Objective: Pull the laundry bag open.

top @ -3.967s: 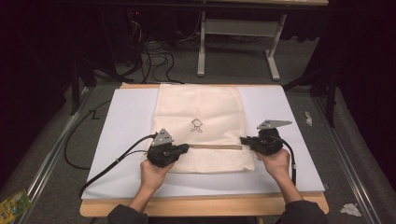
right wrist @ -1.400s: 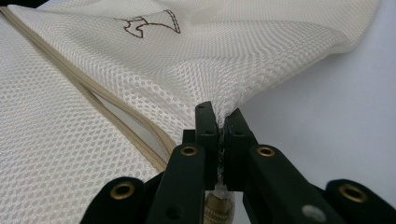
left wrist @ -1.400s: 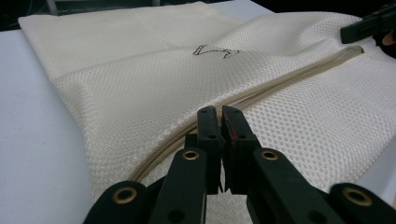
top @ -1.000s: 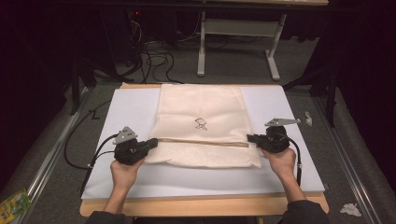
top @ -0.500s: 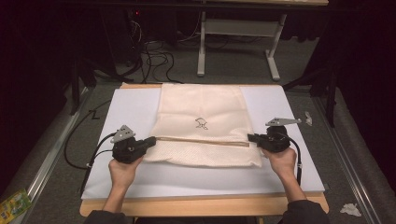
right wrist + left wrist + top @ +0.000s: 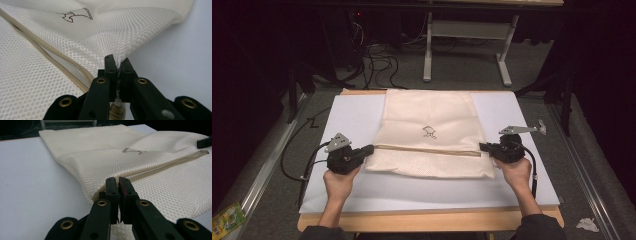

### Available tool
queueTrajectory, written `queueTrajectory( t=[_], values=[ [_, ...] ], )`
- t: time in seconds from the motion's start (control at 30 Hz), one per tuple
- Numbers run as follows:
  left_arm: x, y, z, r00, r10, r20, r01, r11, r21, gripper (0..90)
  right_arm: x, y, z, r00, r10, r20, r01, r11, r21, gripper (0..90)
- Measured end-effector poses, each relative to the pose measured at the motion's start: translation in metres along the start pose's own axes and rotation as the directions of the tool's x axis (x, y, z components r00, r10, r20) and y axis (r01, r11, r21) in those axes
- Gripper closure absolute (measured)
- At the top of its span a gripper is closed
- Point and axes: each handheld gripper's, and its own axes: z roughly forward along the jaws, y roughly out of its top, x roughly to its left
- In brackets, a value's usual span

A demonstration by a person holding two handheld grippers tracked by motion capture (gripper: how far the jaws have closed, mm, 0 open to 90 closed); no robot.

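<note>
A cream mesh bag [image 6: 429, 115] with a small dark emblem [image 6: 428, 131] lies flat on a white board [image 6: 352, 115]. A zipper [image 6: 427, 150] runs across it. My left gripper [image 6: 371, 149] is shut at the bag's left edge, at the zipper's end. In the left gripper view its jaws [image 6: 117, 181] are closed, with mesh [image 6: 140, 162] showing between the arms below. My right gripper [image 6: 482, 146] is shut on the right edge. In the right gripper view the mesh [image 6: 112, 32] is pinched between the jaws [image 6: 117, 62], beside the zipper [image 6: 50, 53].
The board rests on a wooden table with its front edge [image 6: 427, 220] toward the person. Cables [image 6: 377, 60] and a metal desk frame [image 6: 462, 30] lie beyond the far side. A green packet [image 6: 227, 217] and crumpled paper [image 6: 587, 224] lie on the floor.
Since the oldest frame my left gripper has moved left, out to the bag's edge, and the bag lies wider along the zipper. Over the last second both hands hold nearly still.
</note>
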Motion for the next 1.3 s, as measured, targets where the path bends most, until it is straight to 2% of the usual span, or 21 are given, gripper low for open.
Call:
queueTrajectory(
  t=[0.1,0.3,0.5,0.6,0.7,1.07,1.13,1.3],
  values=[
    [0.000,0.000,0.000,1.0000,-0.002,0.000,0.002,1.0000,0.002,87.1,-0.001,0.000,0.000,1.0000,-0.010,0.000,0.010,0.9999,-0.002,88.6],
    [0.002,0.000,-0.002,0.9999,-0.003,-0.015,0.003,1.0000,0.006,87.1,-0.003,0.001,-0.004,1.0000,-0.001,0.009,0.001,1.0000,-0.004,88.6],
    [0.002,0.000,0.000,1.0000,-0.004,-0.009,0.004,0.9998,0.018,87.1,-0.007,0.000,-0.008,0.9998,-0.005,0.020,0.005,1.0000,-0.004,88.6],
    [-0.001,0.000,0.000,0.9994,0.012,-0.034,-0.011,0.9993,0.037,87.2,-0.007,0.001,-0.011,0.9995,-0.002,0.030,0.002,1.0000,-0.004,88.7],
    [-0.002,-0.003,0.000,0.9988,0.028,-0.041,-0.026,0.9984,0.050,87.2,-0.007,0.000,-0.013,0.9993,-0.009,0.035,0.009,1.0000,-0.002,88.7],
    [-0.001,-0.004,0.003,0.9999,0.008,-0.015,-0.007,0.9986,0.052,87.0,-0.004,0.000,-0.017,0.9994,-0.004,0.036,0.004,1.0000,-0.006,88.4],
    [-0.003,-0.004,0.005,0.9998,0.017,-0.013,-0.016,0.9982,0.059,87.0,-0.004,0.001,-0.016,0.9991,-0.010,0.040,0.010,0.9999,0.003,88.3],
    [-0.007,-0.007,0.005,0.9992,0.038,-0.011,-0.037,0.9965,0.076,87.0,-0.009,-0.004,-0.015,0.9996,0.025,0.011,-0.025,0.9996,0.010,87.9]
  ],
)
